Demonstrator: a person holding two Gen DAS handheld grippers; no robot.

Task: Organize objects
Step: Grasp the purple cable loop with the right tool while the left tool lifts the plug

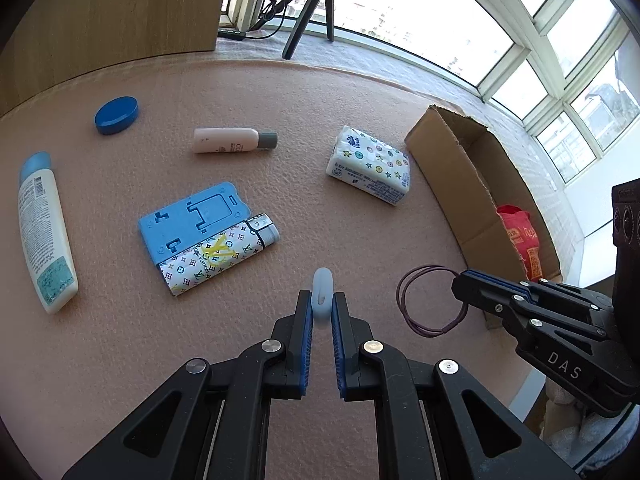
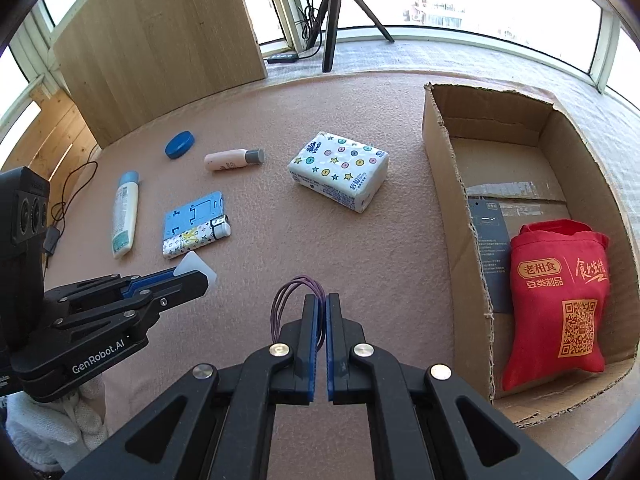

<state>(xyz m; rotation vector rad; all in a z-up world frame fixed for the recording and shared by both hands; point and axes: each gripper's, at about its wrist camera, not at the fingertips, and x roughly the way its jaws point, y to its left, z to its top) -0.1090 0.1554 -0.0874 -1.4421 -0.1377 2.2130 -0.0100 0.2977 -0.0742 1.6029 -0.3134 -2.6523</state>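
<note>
Left gripper (image 1: 322, 307) fingers nearly closed, pinching a small pale-blue flat piece (image 1: 322, 298) held on edge above the counter (image 1: 280, 92); can't tell what the piece is. Right gripper (image 2: 321, 306) fingers pressed almost together, clamping a purple hair tie (image 2: 296, 292) whose loops hang off to the left of the tips. Both grippers sit near-side, side by side, a little apart. Cardboard box (image 2: 448, 200) on the right of the counter, open top, with a red drawstring bag (image 2: 560, 300) lying in its near end and a dark card (image 2: 490, 240) standing against the left inner wall. Loose on the pink counter: tissue pack (image 2: 340, 170) mid-counter, just left of the box; small pink bottle with grey cap (image 2: 234, 160) lying on its side further left; blue lid (image 2: 180, 145) far-left; white tube with blue cap (image 2: 125, 216) lying at the left edge; blue phone stand (image 2: 194, 214) folded flat, with a patterned lighter (image 2: 196, 240) touching its near edge. Tripod (image 2: 336, 12) stands on the far sill beyond the counter, wooden panel (image 2: 160, 40) at far left.
</note>
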